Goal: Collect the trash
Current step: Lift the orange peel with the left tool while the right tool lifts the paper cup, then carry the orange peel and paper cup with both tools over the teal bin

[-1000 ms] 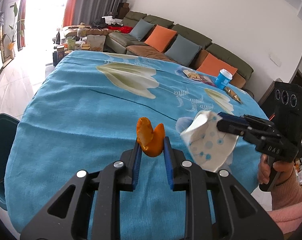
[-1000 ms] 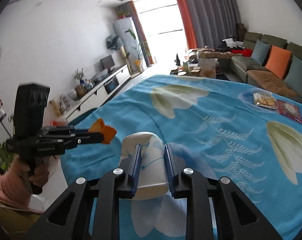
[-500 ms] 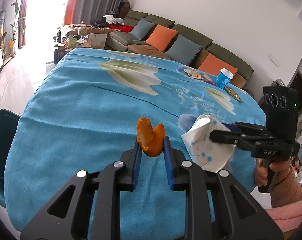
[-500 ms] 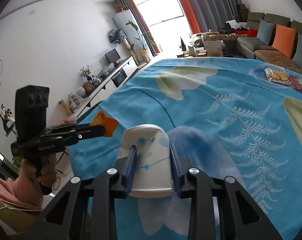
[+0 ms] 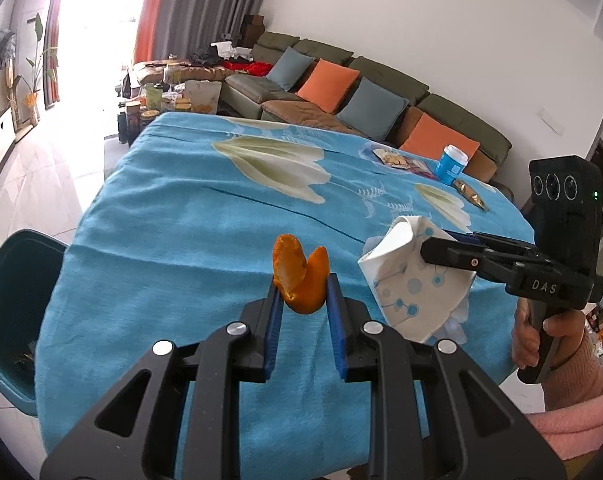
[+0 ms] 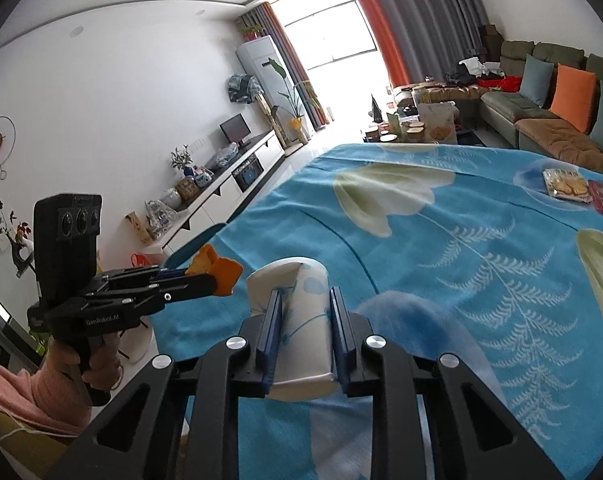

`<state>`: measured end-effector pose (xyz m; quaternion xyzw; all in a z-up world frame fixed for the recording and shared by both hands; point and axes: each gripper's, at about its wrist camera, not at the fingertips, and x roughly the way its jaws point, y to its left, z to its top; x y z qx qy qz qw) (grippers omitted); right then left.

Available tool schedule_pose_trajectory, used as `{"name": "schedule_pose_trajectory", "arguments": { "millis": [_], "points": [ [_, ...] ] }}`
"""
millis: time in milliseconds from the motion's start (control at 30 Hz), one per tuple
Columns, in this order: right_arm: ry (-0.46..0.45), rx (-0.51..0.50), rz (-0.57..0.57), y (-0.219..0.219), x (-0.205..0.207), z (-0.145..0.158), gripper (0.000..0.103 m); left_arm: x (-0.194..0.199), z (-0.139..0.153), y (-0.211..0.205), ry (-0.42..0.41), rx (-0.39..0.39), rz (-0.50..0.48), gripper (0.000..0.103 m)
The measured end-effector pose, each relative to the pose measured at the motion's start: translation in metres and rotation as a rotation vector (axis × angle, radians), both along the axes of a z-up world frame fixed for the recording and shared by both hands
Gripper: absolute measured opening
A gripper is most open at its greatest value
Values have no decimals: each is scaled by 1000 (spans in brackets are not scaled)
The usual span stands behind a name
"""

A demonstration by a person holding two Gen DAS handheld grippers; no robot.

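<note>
A curled piece of orange peel (image 5: 301, 276) sits pinched between the blue pads of my left gripper (image 5: 301, 292), which is shut on it above the near edge of the blue flowered tablecloth (image 5: 181, 220). To its right, my right gripper (image 5: 429, 246) holds a crushed white paper cup (image 5: 405, 292) with blue dots. In the right wrist view the cup (image 6: 301, 344) fills the gap of the right gripper (image 6: 303, 300), whose jaws are closing on it with the pads against its sides. The left gripper (image 6: 213, 278) and its peel (image 6: 217, 270) show at the left.
A dark teal bin (image 5: 9, 300) stands on the floor by the table's left edge. At the far right of the table lie snack packets (image 5: 397, 158), a blue cup (image 5: 451, 164) and a gold wrapper (image 5: 471, 196). A sofa stands behind, and a hand in a pink sleeve (image 5: 561, 360) holds the right gripper.
The right gripper's jaws widened a little around the cup, then narrowed again, and its view tilted and returned. The left gripper and the peel have stayed put.
</note>
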<state>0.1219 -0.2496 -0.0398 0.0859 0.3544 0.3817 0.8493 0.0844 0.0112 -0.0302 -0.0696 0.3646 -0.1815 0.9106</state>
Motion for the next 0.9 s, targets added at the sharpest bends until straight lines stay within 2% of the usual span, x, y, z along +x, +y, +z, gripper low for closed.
{"name": "schedule_pose_trajectory", "arguments": {
  "millis": [900],
  "points": [
    [-22, 38, 81, 67, 16, 10, 22, -20, 10, 49, -28, 18, 112, 22]
  ]
}}
